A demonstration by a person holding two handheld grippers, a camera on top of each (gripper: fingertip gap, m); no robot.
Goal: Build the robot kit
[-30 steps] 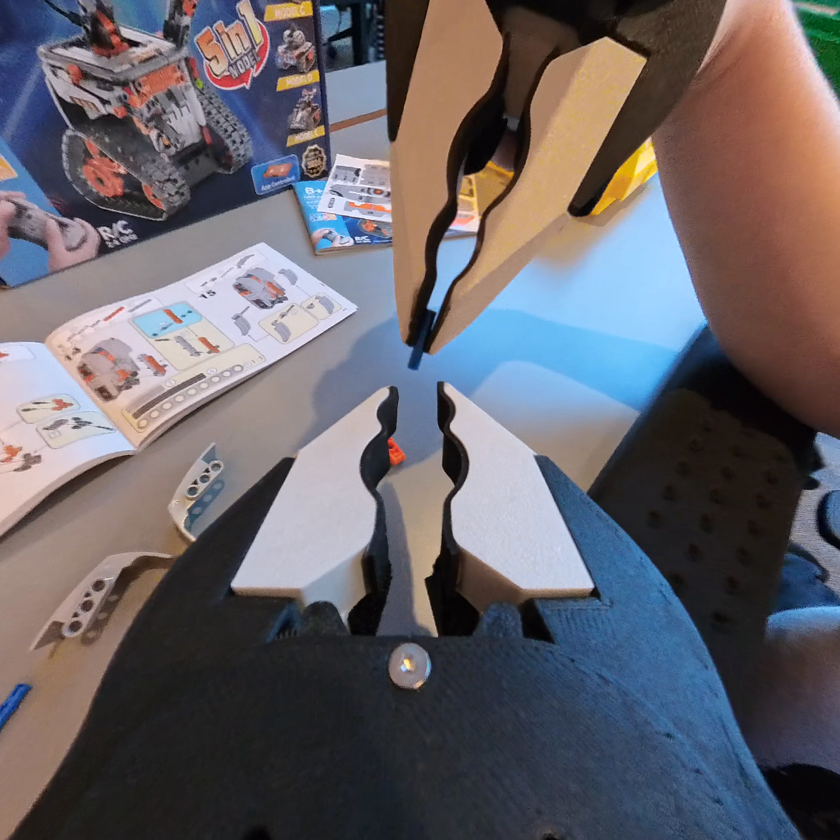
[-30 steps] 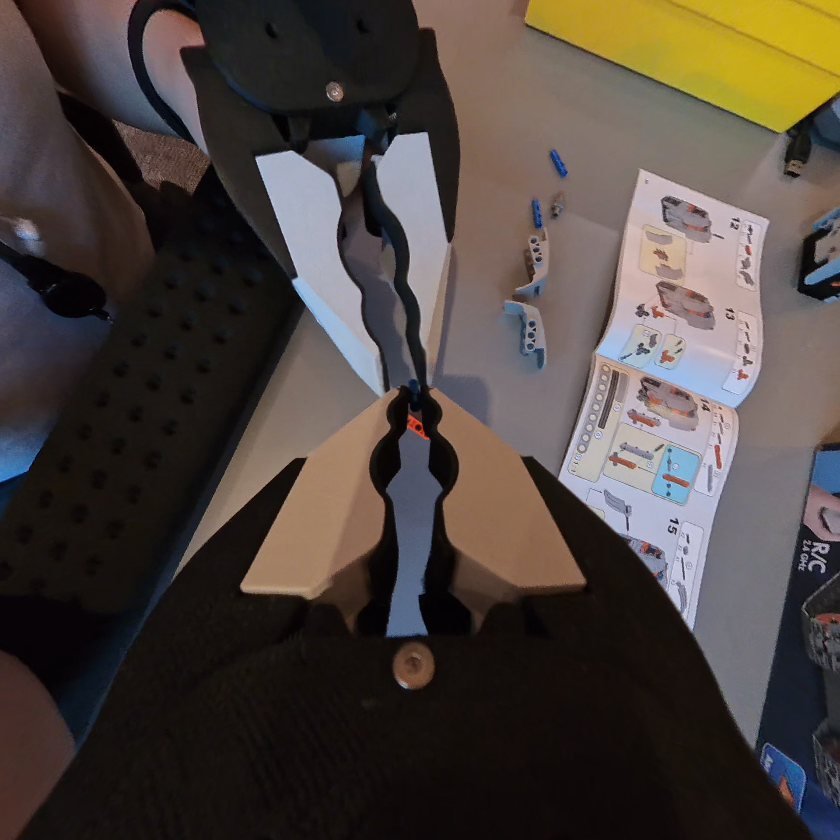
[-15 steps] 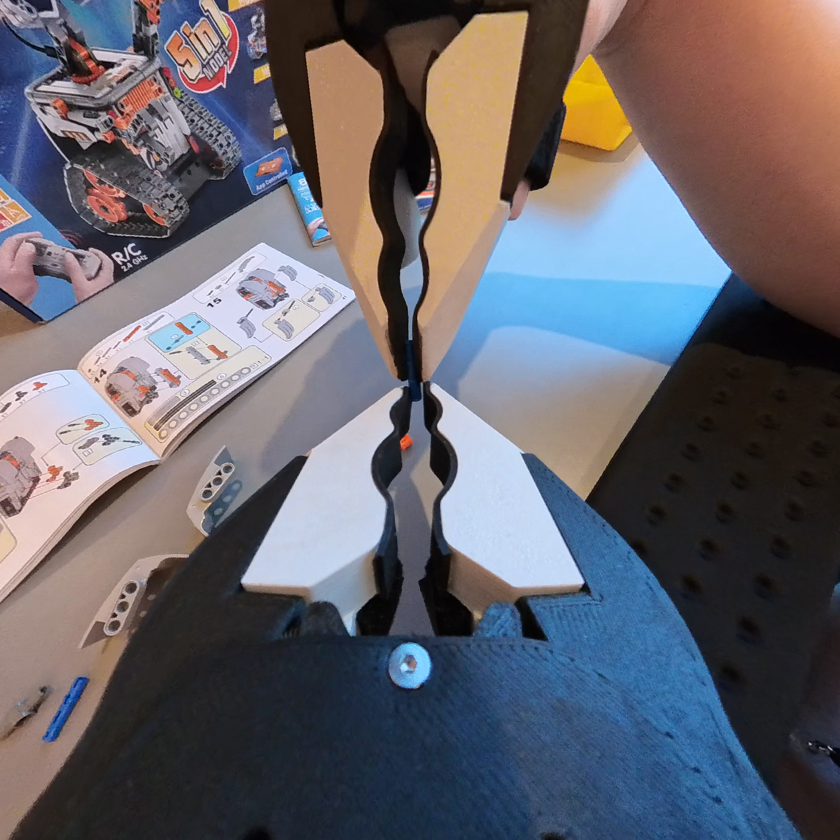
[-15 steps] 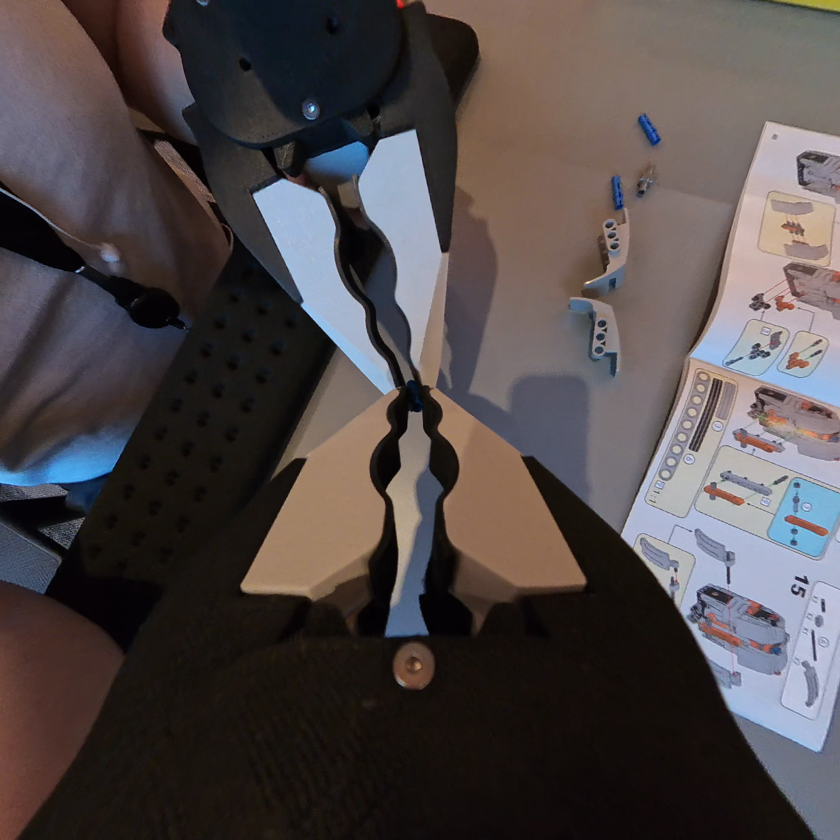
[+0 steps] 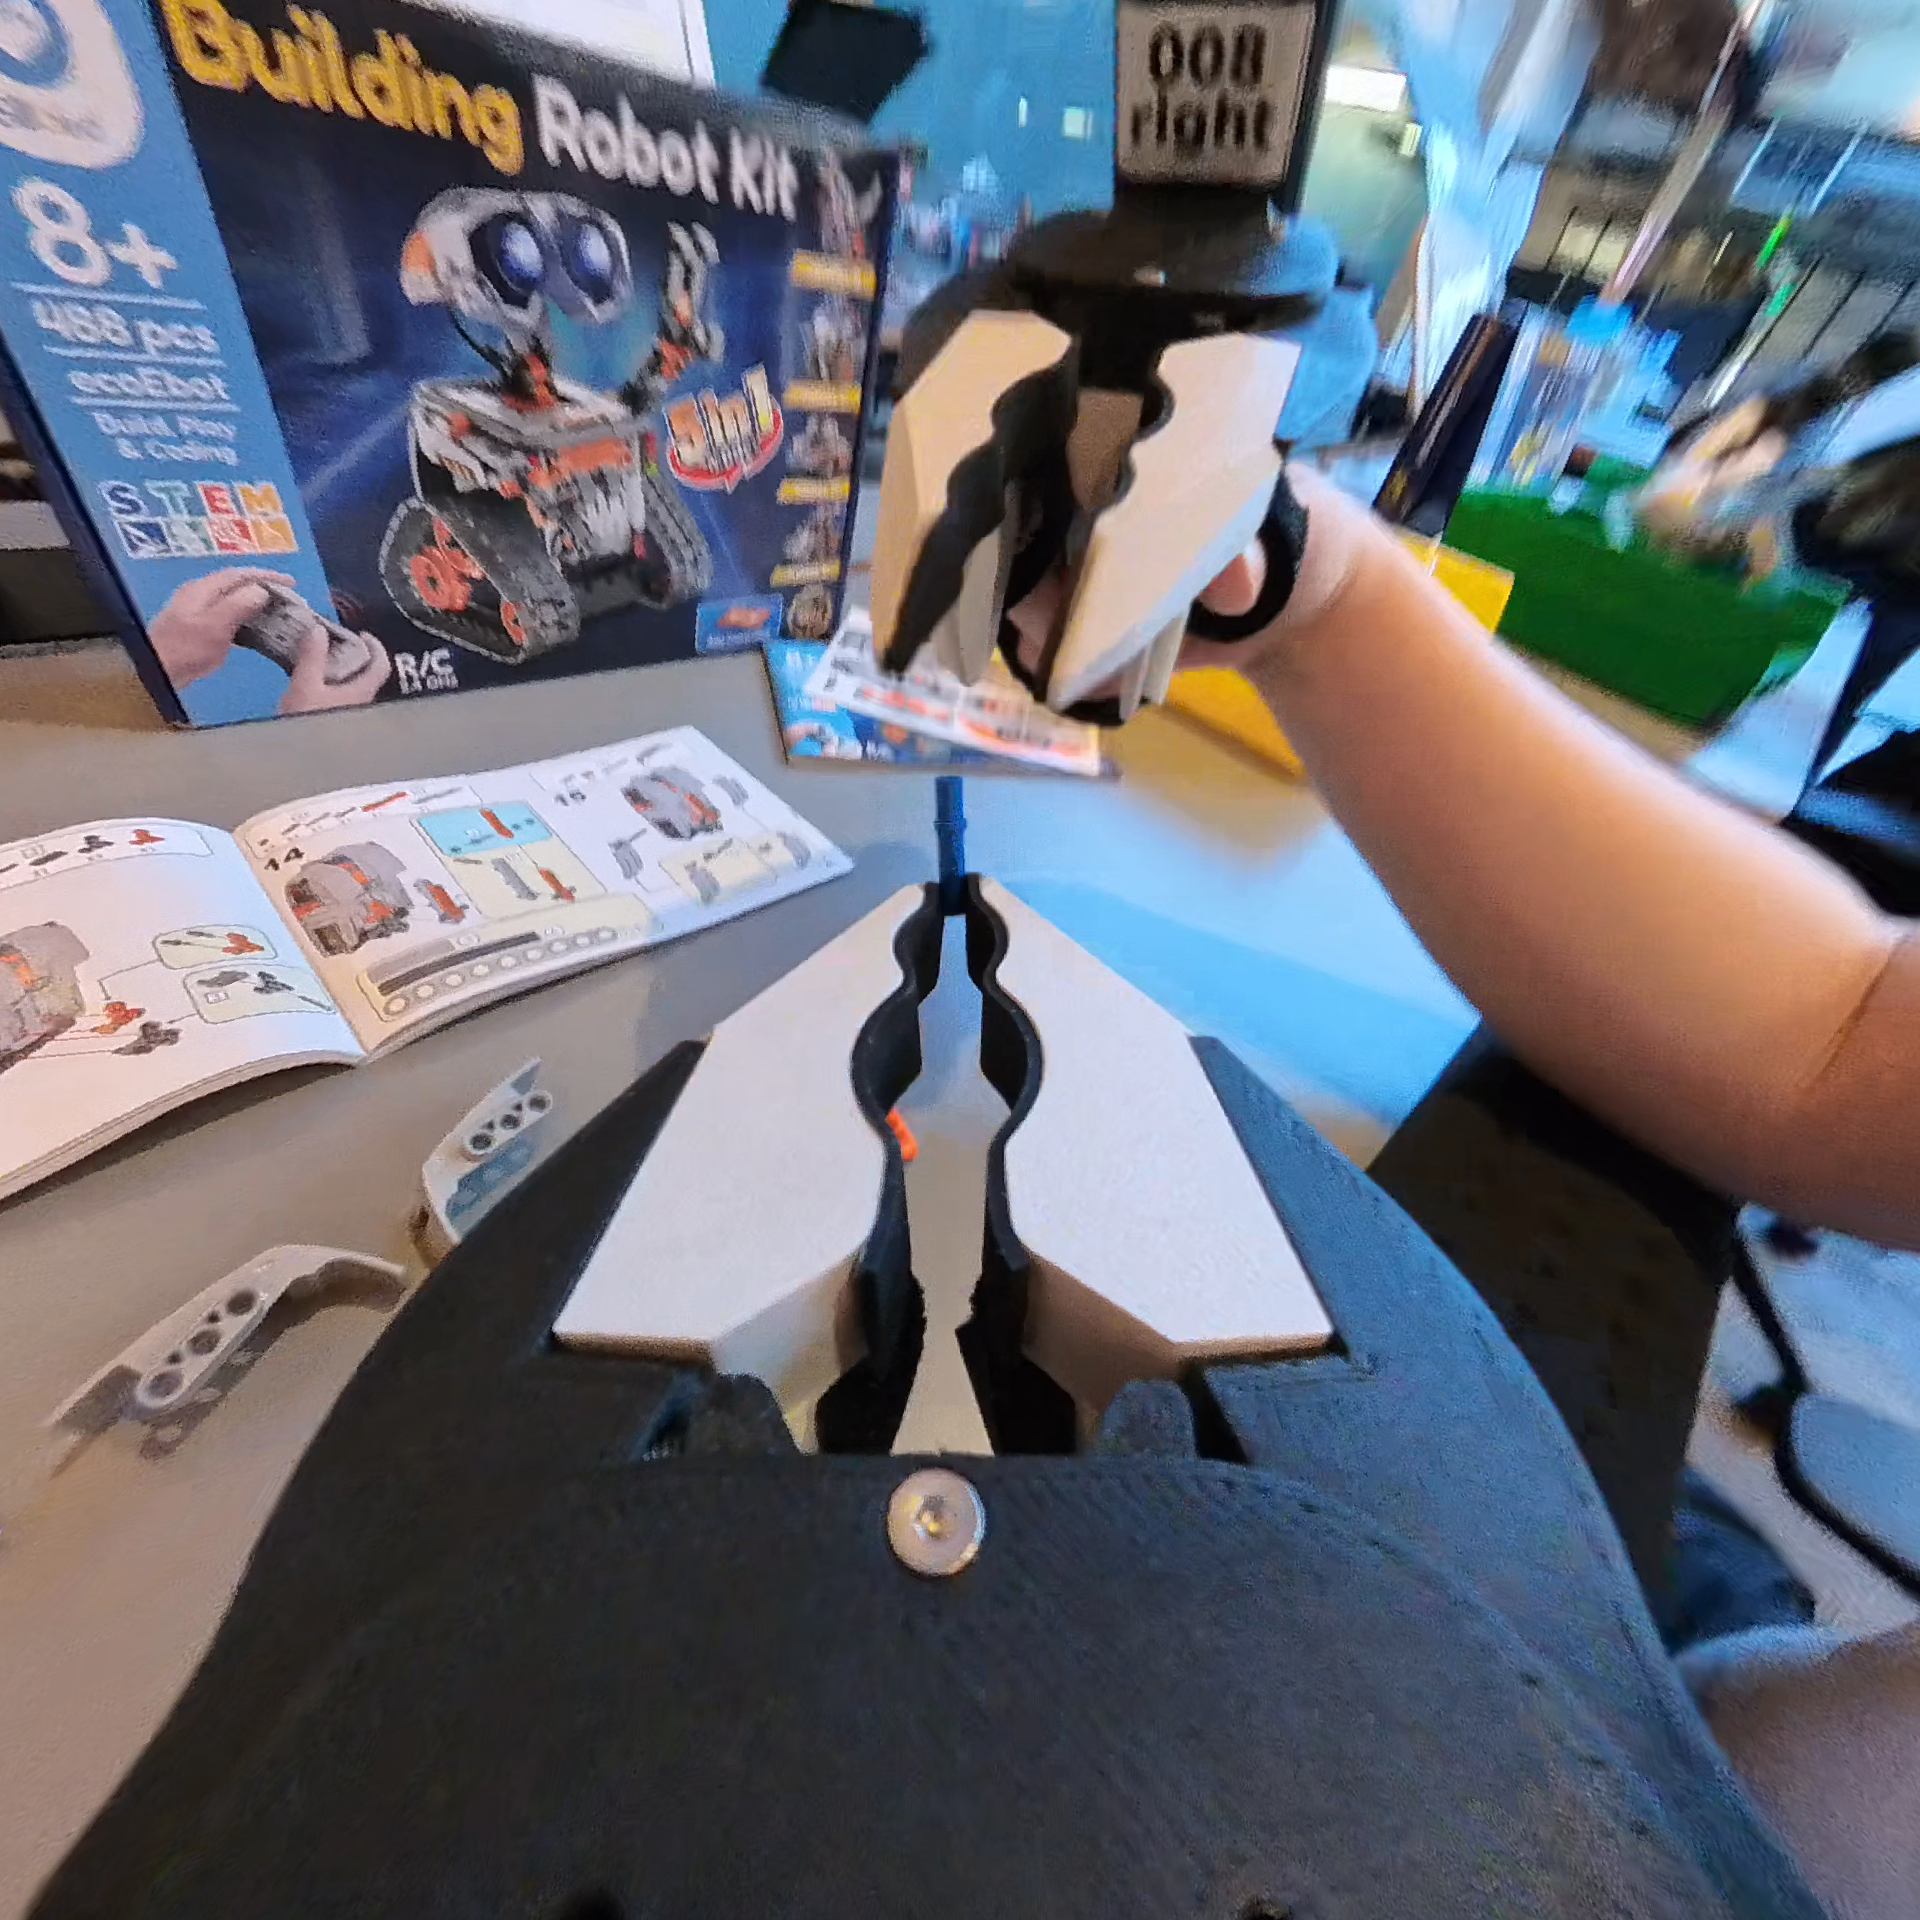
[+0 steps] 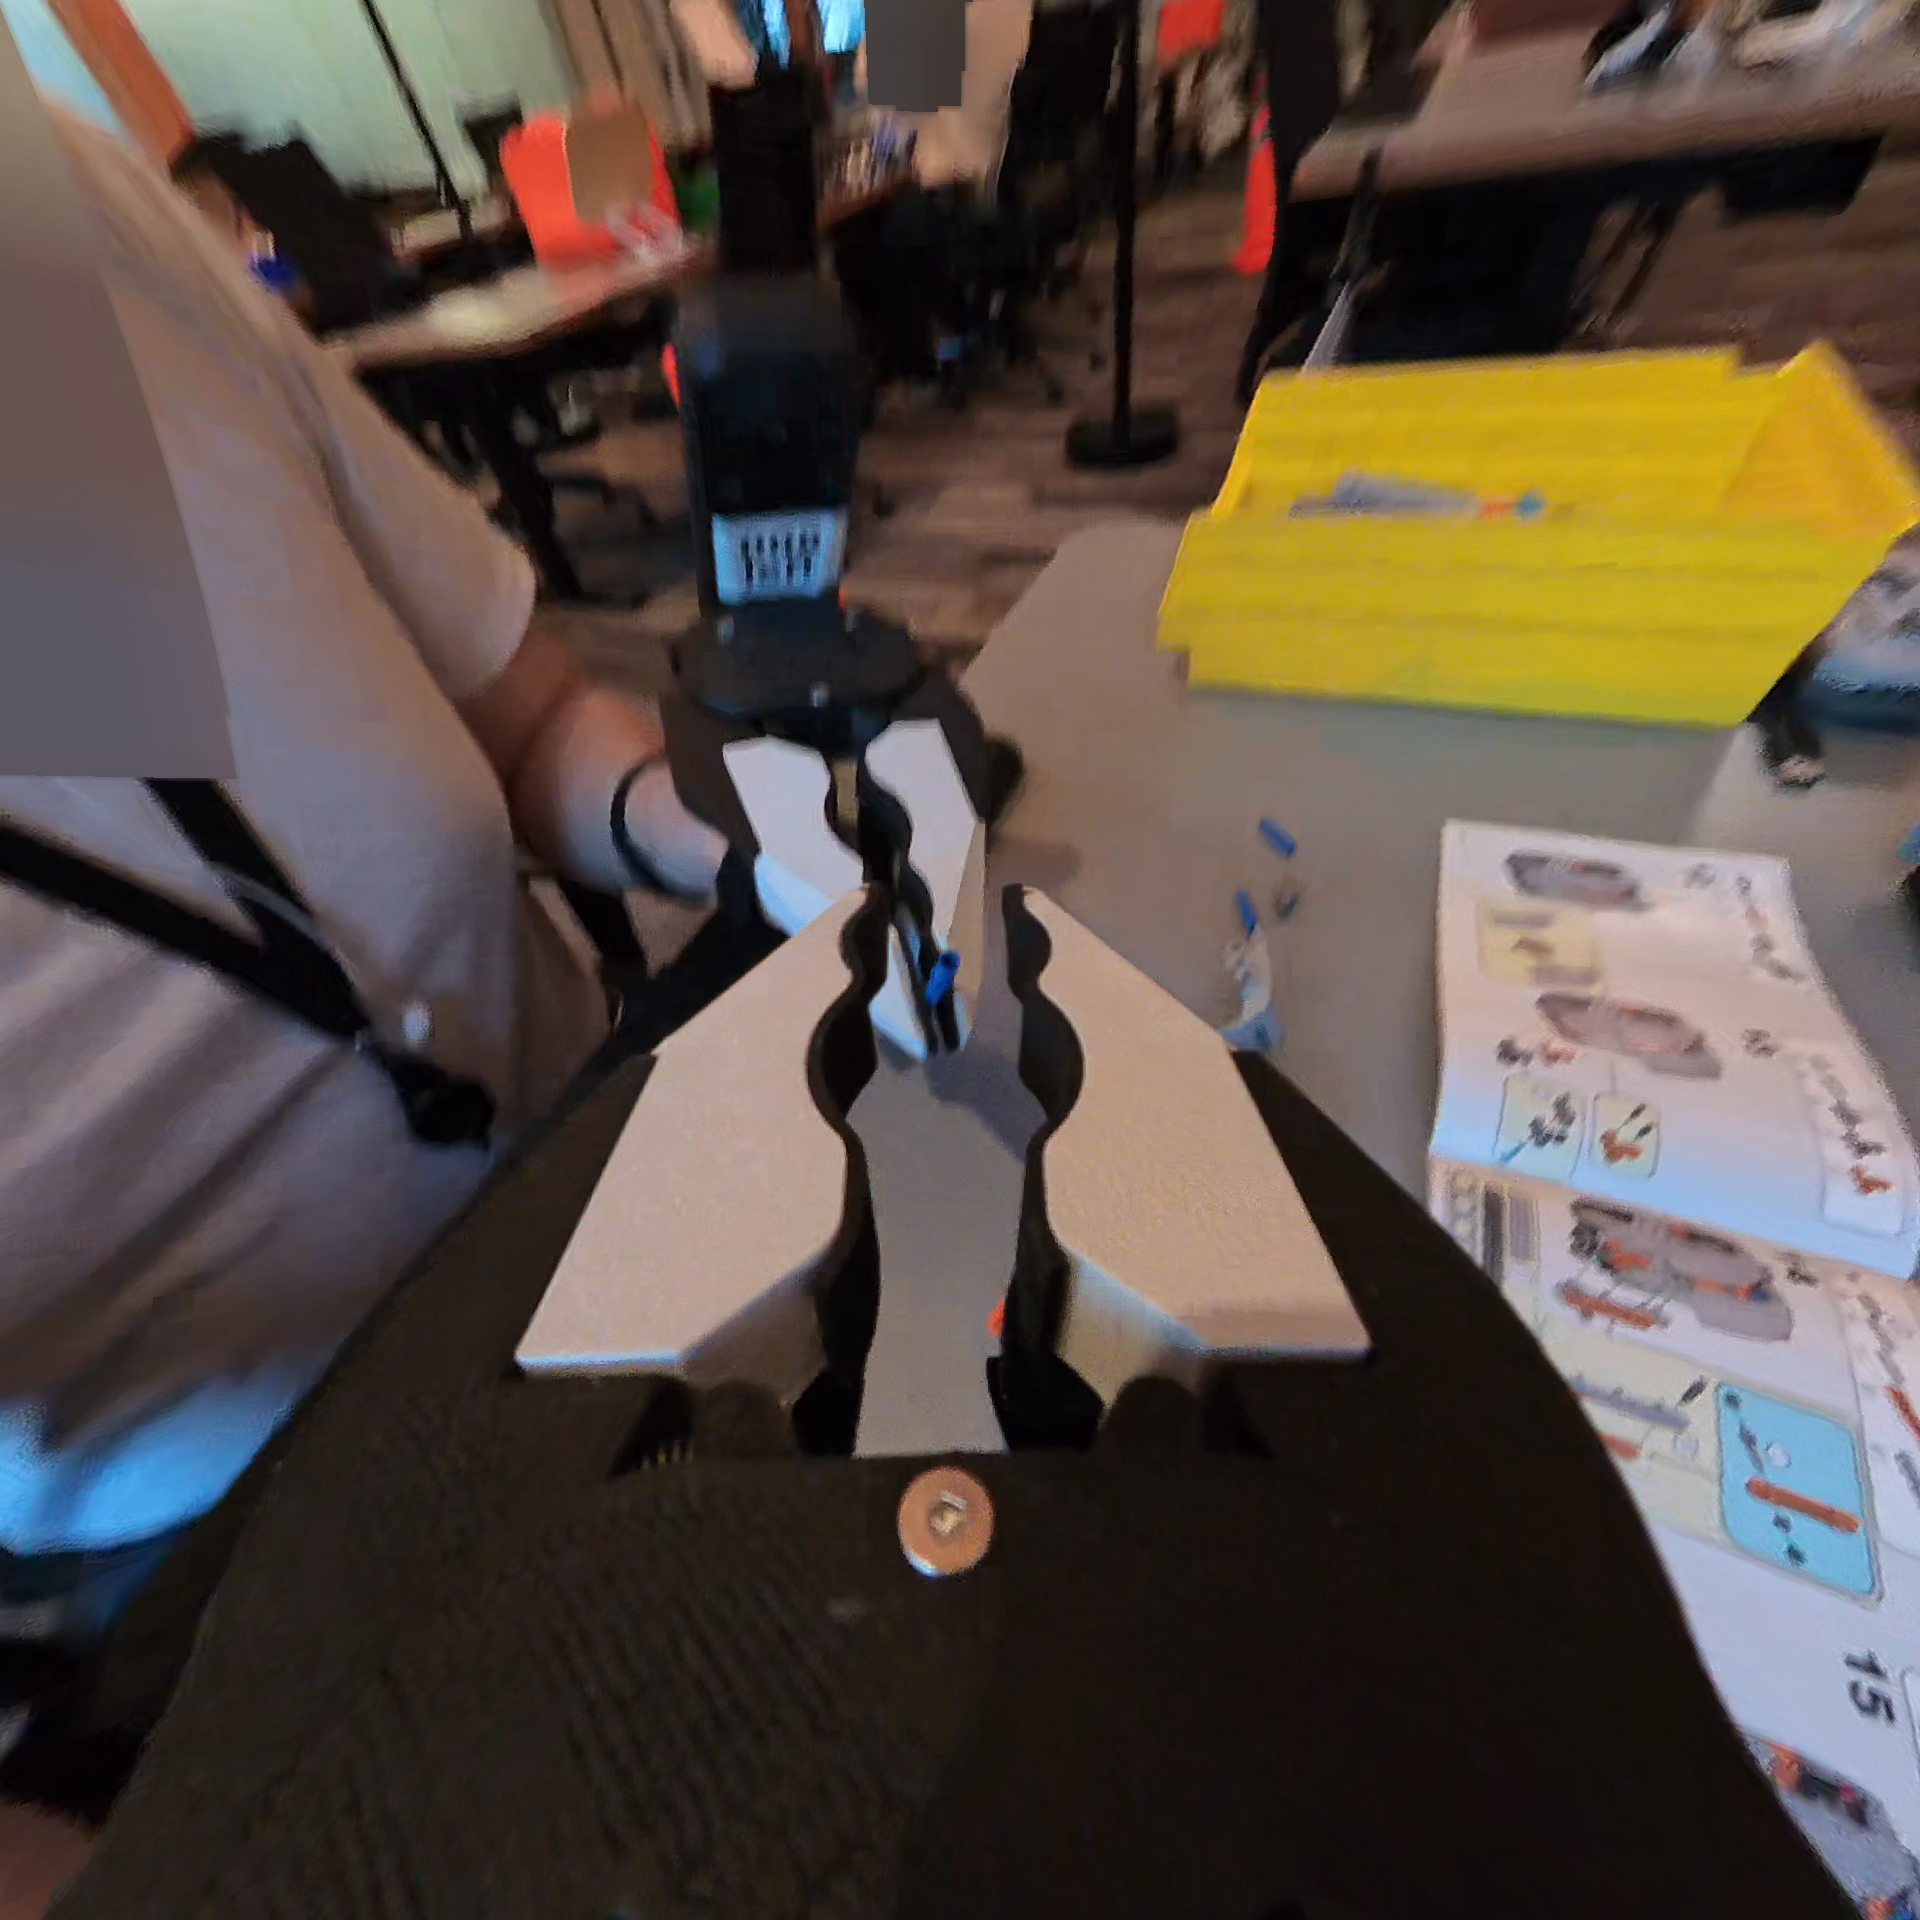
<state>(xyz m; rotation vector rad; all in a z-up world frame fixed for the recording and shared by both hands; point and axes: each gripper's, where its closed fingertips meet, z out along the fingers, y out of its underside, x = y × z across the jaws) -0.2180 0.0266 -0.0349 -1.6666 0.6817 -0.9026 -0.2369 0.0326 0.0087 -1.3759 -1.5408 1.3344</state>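
My left gripper (image 5: pixel 951 894) is shut on a small blue pin (image 5: pixel 948 831), which sticks up out of its fingertips above the grey table (image 5: pixel 623 686). The right wrist view shows the same: the left gripper (image 6: pixel 940 1029) pinches the blue pin (image 6: pixel 940 977). My right gripper (image 6: pixel 940 914) is open and bare, its fingers apart with the pin standing farther off between them. In the left wrist view it (image 5: pixel 1023 665) hangs open above and behind the pin, held by a person's hand and forearm (image 5: pixel 1558 831). A small orange piece (image 5: pixel 902 1143) sits against the left gripper's inner pad.
An open instruction booklet (image 5: pixel 395 914) lies on the table to the left, with grey curved pieces (image 5: pixel 488 1132) (image 5: pixel 197 1340) near it. A robot kit box (image 5: pixel 468 343) stands behind. A yellow bin (image 6: pixel 1507 561) sits at the far right. Loose blue pins (image 6: pixel 1273 836) lie beside the booklet (image 6: pixel 1662 1039). Some 5 cm of space lies between my two pairs of fingers.
The blue pin passed from my right gripper to my left: the left shut on it, the right opened, let go and drew back up and away. Both views tilted up.
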